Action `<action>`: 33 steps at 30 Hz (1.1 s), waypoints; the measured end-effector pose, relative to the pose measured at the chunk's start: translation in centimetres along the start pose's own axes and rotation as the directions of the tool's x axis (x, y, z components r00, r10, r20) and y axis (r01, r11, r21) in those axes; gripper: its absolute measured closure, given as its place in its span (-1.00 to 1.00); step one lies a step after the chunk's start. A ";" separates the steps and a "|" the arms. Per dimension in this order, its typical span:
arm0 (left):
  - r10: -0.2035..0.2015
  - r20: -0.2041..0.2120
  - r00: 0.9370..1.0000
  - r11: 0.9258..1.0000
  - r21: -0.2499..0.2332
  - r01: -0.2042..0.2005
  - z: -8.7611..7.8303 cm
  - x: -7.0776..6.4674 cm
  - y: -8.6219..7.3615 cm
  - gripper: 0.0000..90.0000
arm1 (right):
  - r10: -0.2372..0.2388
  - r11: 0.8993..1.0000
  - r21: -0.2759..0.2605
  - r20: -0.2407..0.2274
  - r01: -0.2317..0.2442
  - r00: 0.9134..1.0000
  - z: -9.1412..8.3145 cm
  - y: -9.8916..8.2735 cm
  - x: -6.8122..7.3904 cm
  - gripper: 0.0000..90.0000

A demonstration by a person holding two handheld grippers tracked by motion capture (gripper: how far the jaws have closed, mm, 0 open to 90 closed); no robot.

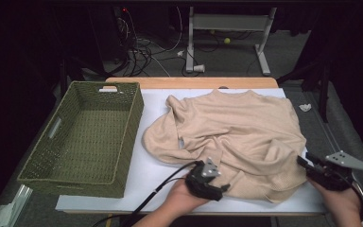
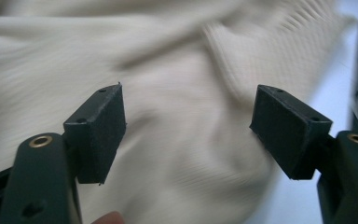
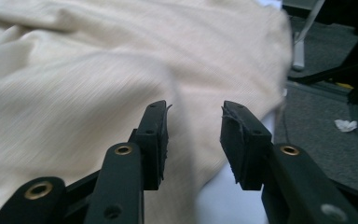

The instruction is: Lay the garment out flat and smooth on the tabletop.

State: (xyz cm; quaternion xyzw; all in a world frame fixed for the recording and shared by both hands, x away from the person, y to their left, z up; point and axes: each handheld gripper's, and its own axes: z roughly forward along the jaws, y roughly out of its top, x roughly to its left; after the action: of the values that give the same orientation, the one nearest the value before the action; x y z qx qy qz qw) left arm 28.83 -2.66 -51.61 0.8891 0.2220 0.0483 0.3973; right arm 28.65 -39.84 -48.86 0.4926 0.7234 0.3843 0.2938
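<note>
High view overlooks table; gripper views closely share the sweater.

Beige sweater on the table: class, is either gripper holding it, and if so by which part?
Neither holds it. The left gripper and the right gripper both stand open at the near edge of the beige sweater, with no cloth pinched between the pads.

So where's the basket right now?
In the high view the green basket sits on the table's left side, empty, just left of the beige sweater and apart from it.
</note>
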 end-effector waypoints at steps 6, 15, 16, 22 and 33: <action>0.066 0.080 0.995 0.998 -0.025 -0.064 -0.5 -0.5 -0.8 0.66 | 0.004 0.997 0.071 -0.038 -0.002 0.999 0.3 -1.8 0.9 0.39; 0.049 -0.036 0.998 0.994 -0.092 -0.052 -5.4 -0.1 -3.6 0.89 | -0.050 0.996 0.067 -0.060 0.055 0.997 -3.5 -3.5 3.3 0.79; 0.042 -0.053 0.998 0.994 -0.098 -0.047 -6.1 0.2 -4.0 0.89 | -0.045 0.997 0.064 -0.072 0.050 0.996 -4.1 -3.9 3.6 0.78; 0.011 -0.095 0.995 0.996 -0.088 -0.020 -8.3 1.5 -6.5 0.88 | -0.065 0.997 0.044 -0.116 0.070 0.991 -6.1 -4.1 5.8 0.46; -0.077 -0.104 0.992 0.986 -0.155 0.060 -7.7 1.8 -5.8 0.58 | 0.000 1.000 -0.008 0.008 0.000 1.000 -6.2 -3.7 3.3 0.68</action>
State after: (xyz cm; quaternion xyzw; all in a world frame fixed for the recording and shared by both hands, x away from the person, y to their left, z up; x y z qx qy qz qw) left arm 26.35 6.83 -50.76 0.8442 0.2695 0.1001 0.4523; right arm 20.72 -39.23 -48.88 0.4930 0.7208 0.3849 0.2988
